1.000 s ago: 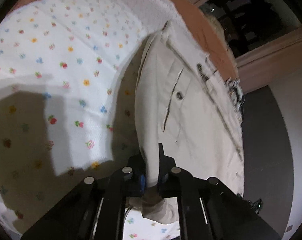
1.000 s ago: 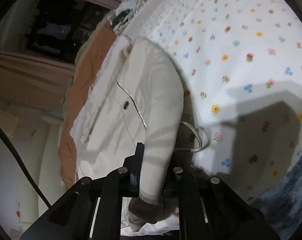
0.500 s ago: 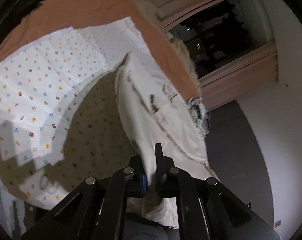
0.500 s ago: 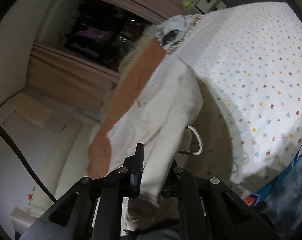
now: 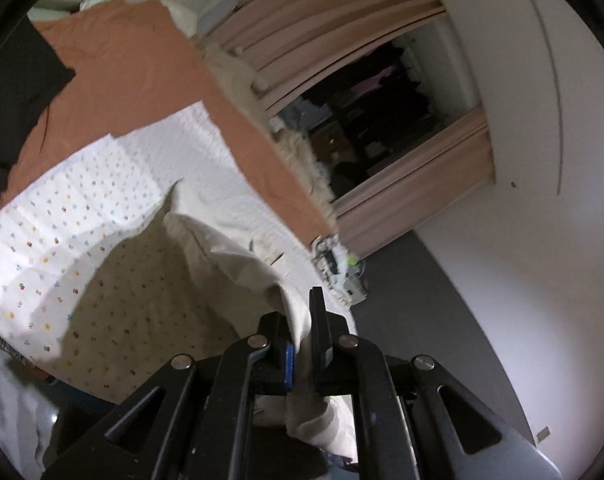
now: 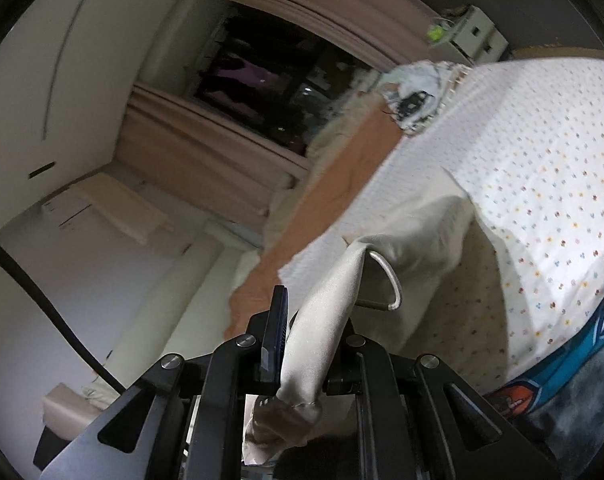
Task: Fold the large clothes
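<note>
Both tongs clamp smooth cream cloth: left gripper [image 5: 300, 334] and right gripper [image 6: 302, 340] pinch the garment [image 6: 413, 232] above the floral-dotted sheet [image 6: 541, 128]; its far edge blurs.

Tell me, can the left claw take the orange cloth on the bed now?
Probably not: the left claw is shut on the cream garment, so it is occupied, and the orange cloth lies beyond.

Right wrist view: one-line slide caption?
Right claw shut on a cream garment, lifting it off the floral bedsheet.
</note>
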Action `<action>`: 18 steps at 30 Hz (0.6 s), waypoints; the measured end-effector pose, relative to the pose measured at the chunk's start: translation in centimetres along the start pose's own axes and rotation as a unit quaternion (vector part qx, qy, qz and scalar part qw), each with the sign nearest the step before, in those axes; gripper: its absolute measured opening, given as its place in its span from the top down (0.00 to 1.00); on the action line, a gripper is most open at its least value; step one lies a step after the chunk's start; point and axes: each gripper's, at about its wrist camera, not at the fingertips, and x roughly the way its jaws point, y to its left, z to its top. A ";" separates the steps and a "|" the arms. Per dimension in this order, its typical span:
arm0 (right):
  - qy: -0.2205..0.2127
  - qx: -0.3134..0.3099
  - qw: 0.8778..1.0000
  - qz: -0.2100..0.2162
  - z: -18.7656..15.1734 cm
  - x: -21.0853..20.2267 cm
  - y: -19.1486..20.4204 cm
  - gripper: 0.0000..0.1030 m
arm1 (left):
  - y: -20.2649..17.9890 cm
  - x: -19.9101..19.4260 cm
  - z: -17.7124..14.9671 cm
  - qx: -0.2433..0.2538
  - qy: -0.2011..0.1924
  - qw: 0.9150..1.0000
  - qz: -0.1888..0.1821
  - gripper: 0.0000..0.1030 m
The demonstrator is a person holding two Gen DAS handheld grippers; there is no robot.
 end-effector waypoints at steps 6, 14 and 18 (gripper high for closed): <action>-0.011 -0.020 0.999 0.026 -0.8 -2.1 1.6 0.91 | -1.8 -4.3 -0.1 0.011 -0.032 0.999 -0.021 0.92; -0.024 -0.032 0.999 0.021 -1.0 -0.9 0.1 0.91 | -3.0 -5.9 0.6 0.028 -0.047 0.998 -0.022 0.92; -0.026 -0.031 0.999 0.001 -0.2 0.1 -0.7 0.91 | -3.4 -4.2 1.4 0.032 -0.042 0.999 -0.010 0.92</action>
